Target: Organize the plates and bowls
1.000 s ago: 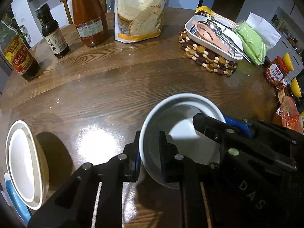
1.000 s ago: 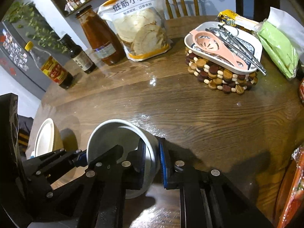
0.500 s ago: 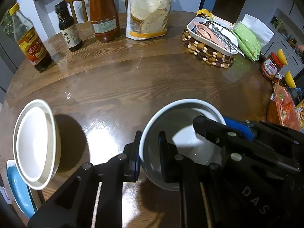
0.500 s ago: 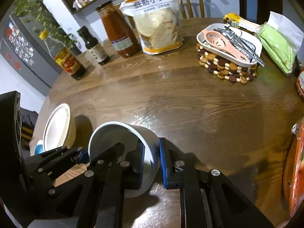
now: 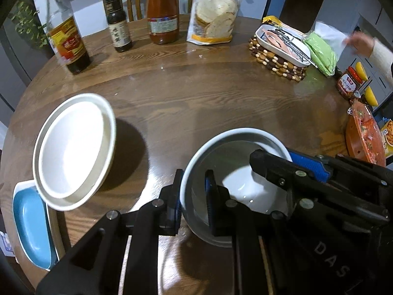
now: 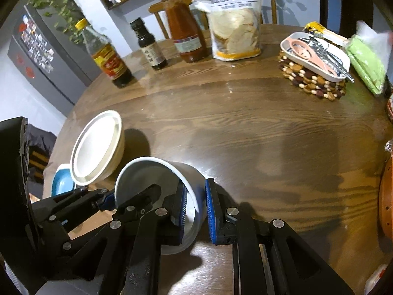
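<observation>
Both claws are clamped on the same white bowl (image 5: 235,184): left claw (image 5: 192,196) pinching its left rim, right claw (image 6: 196,206) its right wall, near the counter's (image 6: 258,127) front edge. Cream bowls (image 5: 73,150) sit stacked farther left.

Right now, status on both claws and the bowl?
Left claw and right claw both clamp the white bowl's rim. Bowl tilted above table. Stacked plates sit left, path open.

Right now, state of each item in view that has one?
left gripper: shut on the white bowl rim
right gripper: shut on the opposite rim
white bowl: empty
cream bowl stack: nested, upright
blue dish: empty
sauce bottles: upright, capped
</observation>
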`<state>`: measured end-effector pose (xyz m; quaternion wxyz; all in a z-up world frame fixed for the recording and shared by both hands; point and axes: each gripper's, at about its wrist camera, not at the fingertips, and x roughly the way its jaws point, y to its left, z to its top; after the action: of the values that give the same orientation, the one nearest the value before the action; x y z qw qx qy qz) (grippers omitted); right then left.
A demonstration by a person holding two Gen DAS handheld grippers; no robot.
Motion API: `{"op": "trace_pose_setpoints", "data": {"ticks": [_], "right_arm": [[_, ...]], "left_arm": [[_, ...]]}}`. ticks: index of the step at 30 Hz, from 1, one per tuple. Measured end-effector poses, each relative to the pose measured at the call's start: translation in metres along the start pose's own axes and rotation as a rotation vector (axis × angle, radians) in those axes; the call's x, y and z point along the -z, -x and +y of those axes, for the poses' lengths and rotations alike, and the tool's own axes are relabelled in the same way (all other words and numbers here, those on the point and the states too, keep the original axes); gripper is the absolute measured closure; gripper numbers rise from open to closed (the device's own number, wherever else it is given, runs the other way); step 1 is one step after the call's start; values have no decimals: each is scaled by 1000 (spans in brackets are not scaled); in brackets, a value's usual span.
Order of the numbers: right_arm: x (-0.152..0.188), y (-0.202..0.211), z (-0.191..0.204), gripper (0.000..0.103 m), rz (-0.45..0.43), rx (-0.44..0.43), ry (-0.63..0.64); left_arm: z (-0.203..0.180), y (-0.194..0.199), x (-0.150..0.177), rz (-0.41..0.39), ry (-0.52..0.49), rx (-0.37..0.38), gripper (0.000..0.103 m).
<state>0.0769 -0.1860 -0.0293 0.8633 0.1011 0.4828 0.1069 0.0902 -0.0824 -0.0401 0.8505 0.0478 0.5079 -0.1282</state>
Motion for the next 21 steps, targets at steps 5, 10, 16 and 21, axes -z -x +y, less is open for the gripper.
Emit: {"op": "trace_pose_setpoints", "data": {"ticks": [5,10,16,21], "right_arm": [[8,-1,19,86,4,-7,12],[14,1,40,86,0,-9,43],[19,1,62,86,3,-21,72],[22,-3,76,86,11,-29,90]], "left_arm": [[13,7,14,-1,8,-6,88],[28,19,25,-18,20,-14,88],[46,30,36,-31,39,-25,88],[60,35,45,-30,61,-32,88]]}}
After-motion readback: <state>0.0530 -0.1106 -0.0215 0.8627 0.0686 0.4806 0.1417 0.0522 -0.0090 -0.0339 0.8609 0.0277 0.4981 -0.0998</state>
